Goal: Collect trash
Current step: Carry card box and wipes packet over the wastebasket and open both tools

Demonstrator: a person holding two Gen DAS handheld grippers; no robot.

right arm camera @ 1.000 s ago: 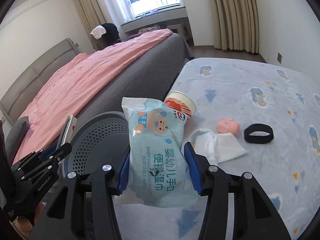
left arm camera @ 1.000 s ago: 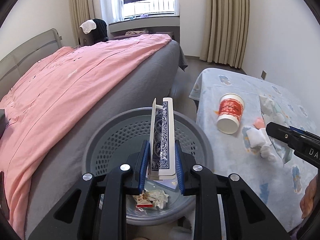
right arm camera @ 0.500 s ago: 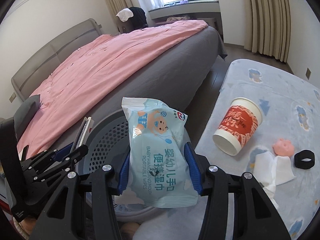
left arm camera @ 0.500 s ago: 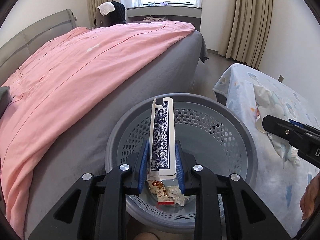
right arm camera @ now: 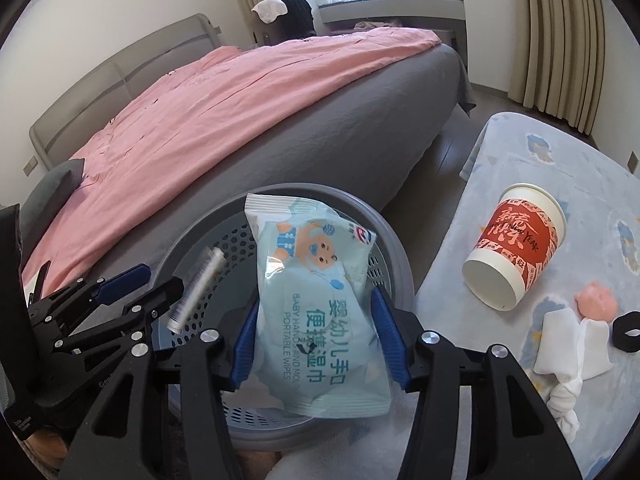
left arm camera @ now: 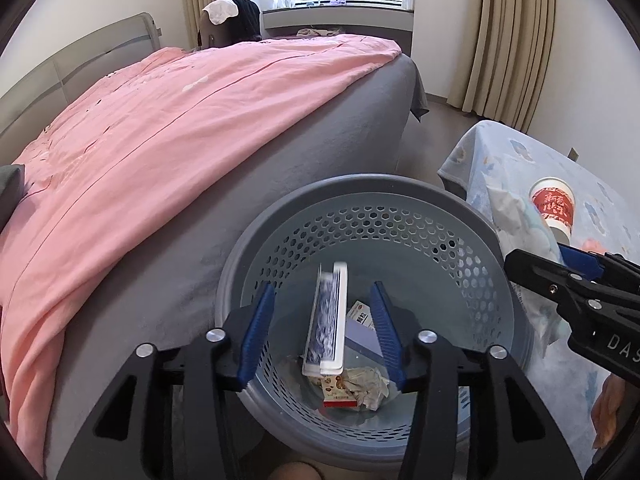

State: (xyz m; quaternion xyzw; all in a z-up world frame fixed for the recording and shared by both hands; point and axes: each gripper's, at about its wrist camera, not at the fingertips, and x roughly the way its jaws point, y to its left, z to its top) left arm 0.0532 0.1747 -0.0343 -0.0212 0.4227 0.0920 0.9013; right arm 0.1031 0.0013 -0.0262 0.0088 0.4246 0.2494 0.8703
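My left gripper (left arm camera: 322,330) is open over the grey perforated trash basket (left arm camera: 400,196). The blue-backed card box (left arm camera: 326,322) hangs loose between the jaws, blurred, falling into the basket; it also shows in the right wrist view (right arm camera: 196,290). Crumpled paper and a small wrapper (left arm camera: 352,390) lie at the basket bottom. My right gripper (right arm camera: 318,340) is shut on a light-blue baby wipes pack (right arm camera: 316,300) over the basket's right rim (right arm camera: 396,256). The left gripper (right arm camera: 132,284) shows at the left of that view.
A bed with a pink cover (left arm camera: 160,128) stands left of the basket. On the blue-clothed table (right arm camera: 560,160) at the right lie a red-and-white paper cup (right arm camera: 516,246) on its side, white tissues (right arm camera: 564,344), a pink toy (right arm camera: 596,300) and a black band (right arm camera: 628,330).
My left gripper has opened and let go of the card box, which drops into the basket. Both grippers have moved further over the basket; the right one still holds the wipes.
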